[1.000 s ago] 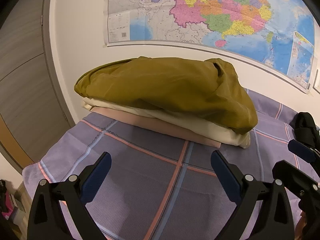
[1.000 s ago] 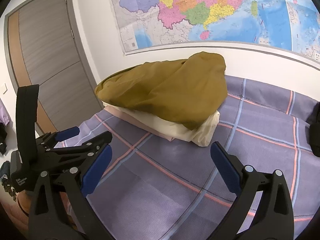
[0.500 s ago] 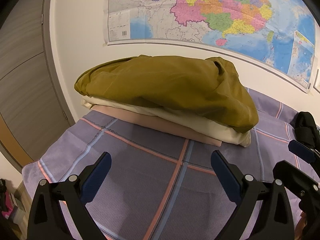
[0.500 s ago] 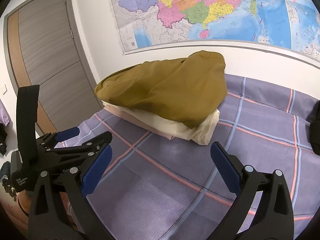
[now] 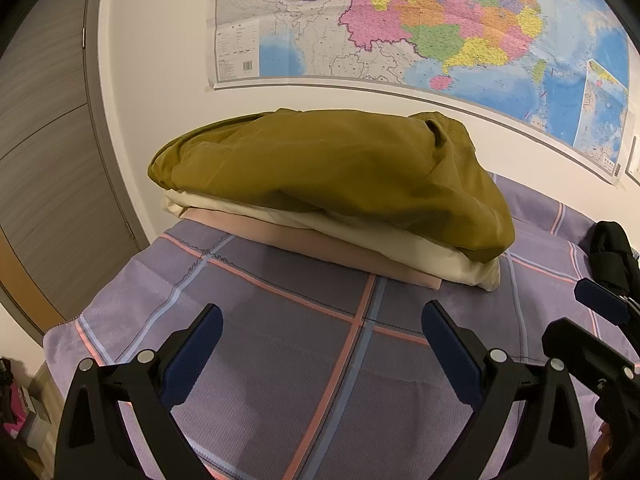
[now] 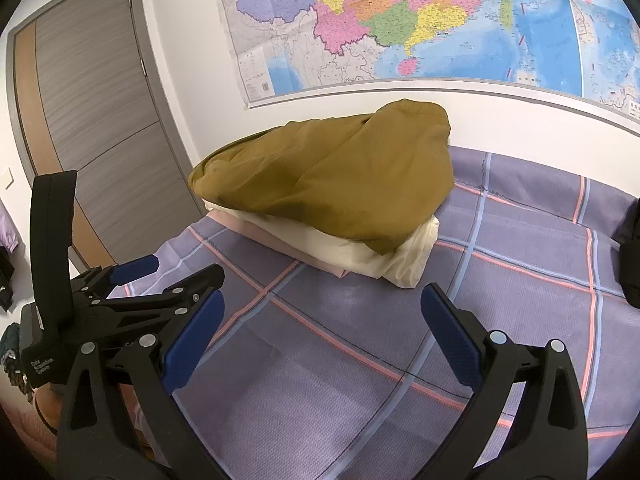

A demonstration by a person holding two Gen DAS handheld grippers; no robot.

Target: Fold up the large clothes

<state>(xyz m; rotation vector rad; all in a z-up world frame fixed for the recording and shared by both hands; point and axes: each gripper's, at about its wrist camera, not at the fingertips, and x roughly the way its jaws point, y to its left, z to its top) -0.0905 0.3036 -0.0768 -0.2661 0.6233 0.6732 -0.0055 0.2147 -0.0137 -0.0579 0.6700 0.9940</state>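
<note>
Stack of three folded garments sits at the far corner of the bed [image 5: 280,360], against the wall under the map [image 5: 440,28]: mustard garment [image 5: 340,176] on top, cream one [image 5: 400,240] beneath, pink one [image 5: 320,244] at the bottom. Left gripper [image 5: 320,344] hovers above the purple checked bedcover, jaws spread wide, holding nothing. Right gripper [image 6: 322,326] likewise released and empty, just beside the left. Both stand short of the stack, not touching it. Grey door [image 6: 92,112] to the left.
</note>
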